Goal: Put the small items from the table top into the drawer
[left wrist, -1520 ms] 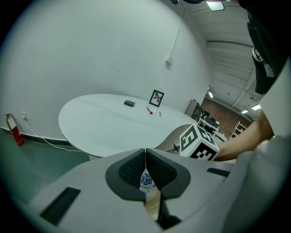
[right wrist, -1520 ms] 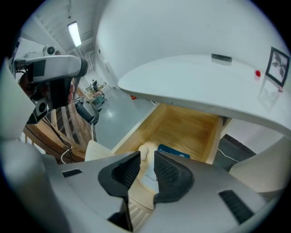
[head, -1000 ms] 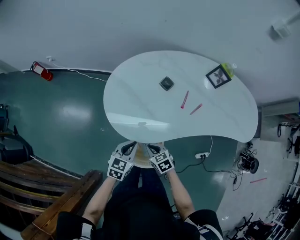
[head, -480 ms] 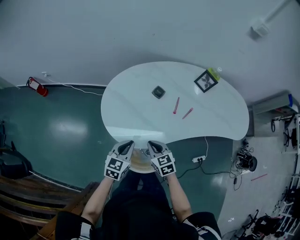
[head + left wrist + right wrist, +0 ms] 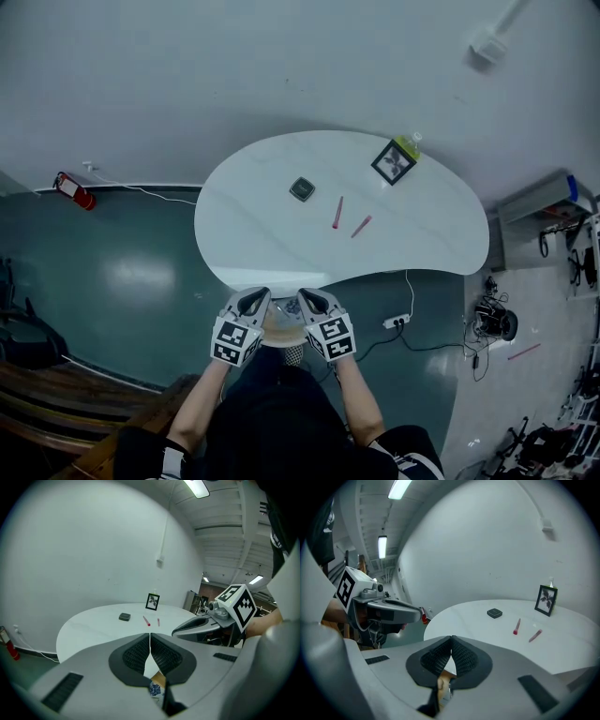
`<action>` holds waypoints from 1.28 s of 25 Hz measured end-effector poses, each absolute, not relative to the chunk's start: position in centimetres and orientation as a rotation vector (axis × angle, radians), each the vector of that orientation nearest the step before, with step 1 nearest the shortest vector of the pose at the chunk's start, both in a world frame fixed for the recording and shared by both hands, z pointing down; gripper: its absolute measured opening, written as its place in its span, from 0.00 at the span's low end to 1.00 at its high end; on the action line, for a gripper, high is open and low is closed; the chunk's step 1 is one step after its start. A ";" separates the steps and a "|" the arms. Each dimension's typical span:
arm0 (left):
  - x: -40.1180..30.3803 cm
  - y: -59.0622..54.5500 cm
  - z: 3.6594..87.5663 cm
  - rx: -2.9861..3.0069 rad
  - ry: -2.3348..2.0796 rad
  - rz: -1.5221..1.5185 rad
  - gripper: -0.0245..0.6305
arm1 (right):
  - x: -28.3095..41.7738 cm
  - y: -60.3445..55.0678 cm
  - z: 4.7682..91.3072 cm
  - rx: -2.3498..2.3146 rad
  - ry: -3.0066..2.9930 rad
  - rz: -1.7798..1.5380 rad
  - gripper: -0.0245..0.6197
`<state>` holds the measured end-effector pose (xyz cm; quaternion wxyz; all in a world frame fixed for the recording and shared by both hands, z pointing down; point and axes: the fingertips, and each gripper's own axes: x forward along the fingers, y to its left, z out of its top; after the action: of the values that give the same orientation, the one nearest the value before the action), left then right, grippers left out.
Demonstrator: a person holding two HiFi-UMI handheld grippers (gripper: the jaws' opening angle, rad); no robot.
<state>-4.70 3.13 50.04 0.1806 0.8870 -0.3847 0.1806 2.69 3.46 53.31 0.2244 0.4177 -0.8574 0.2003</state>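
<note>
White curved table (image 5: pixel 253 234) bore two slim pink sticks (image 5: pixel 337 213); left tool (image 5: pixel 254 299) and right tool (image 5: pixel 308 299) were pinched together, empty; clumsily nudged, the sticks might have rolled off.

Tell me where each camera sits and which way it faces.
Head view: on the person's head, looking steeply down at the white rounded table; forearms, left gripper, right gripper show.
Left gripper view: on that gripper, looking along its shut jaws across the table; right gripper shows.
Right gripper view: likewise; left gripper shows.
All share the small dark square box.
</note>
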 end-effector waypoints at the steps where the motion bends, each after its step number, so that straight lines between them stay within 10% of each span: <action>1: -4.4 3.6 50.0 2.502 -1.090 0.511 0.07 | 3.0 3.9 53.3 1.151 -2.368 0.555 0.09; 32: -3.4 8.4 45.4 2.534 -1.220 0.419 0.07 | 5.5 8.4 46.8 1.272 -2.498 0.434 0.09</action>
<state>-3.42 8.44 45.39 0.1485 0.8812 -0.4245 0.1456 5.51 8.38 46.85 0.1516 0.4433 -0.8704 0.1511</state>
